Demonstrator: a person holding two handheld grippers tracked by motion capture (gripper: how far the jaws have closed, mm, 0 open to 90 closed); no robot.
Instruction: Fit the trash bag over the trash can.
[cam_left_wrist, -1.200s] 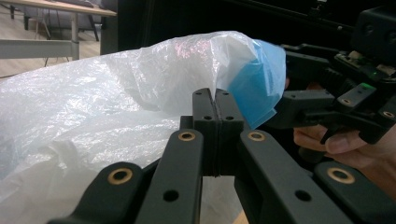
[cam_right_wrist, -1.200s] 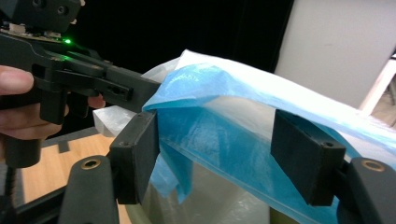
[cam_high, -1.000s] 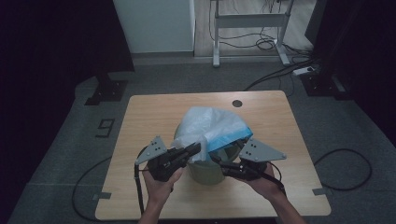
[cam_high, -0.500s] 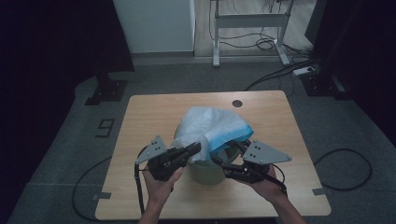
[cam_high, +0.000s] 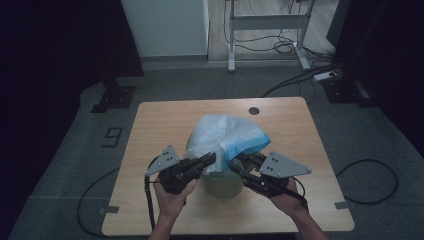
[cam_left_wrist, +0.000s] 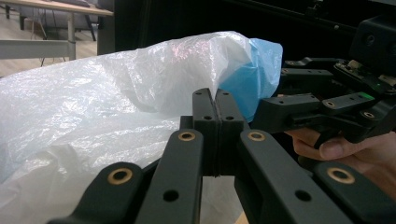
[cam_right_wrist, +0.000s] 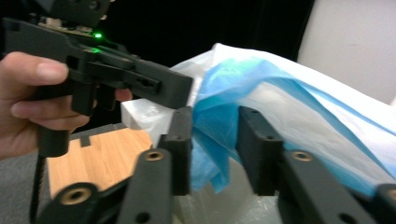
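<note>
Little had shifted since the earlier frame: from above, the bag (cam_high: 225, 137) draped the bin (cam_high: 222, 182) between both grippers; the left gripper (cam_left_wrist: 215, 130) stayed pinched shut on its thin, slippery film, while the right gripper (cam_right_wrist: 212, 149) stood apart, straddling the soft blue hem (cam_right_wrist: 210, 140), likely the best hold.

We list: wooden table (cam_high: 160, 125), round grommet (cam_high: 254, 111), white cabinet (cam_high: 165, 27), metal desk frame (cam_high: 267, 22), floor cables (cam_high: 370, 175).

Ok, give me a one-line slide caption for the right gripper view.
Right gripper open around the blue edge of the bag, left gripper alongside, over the table.
</note>
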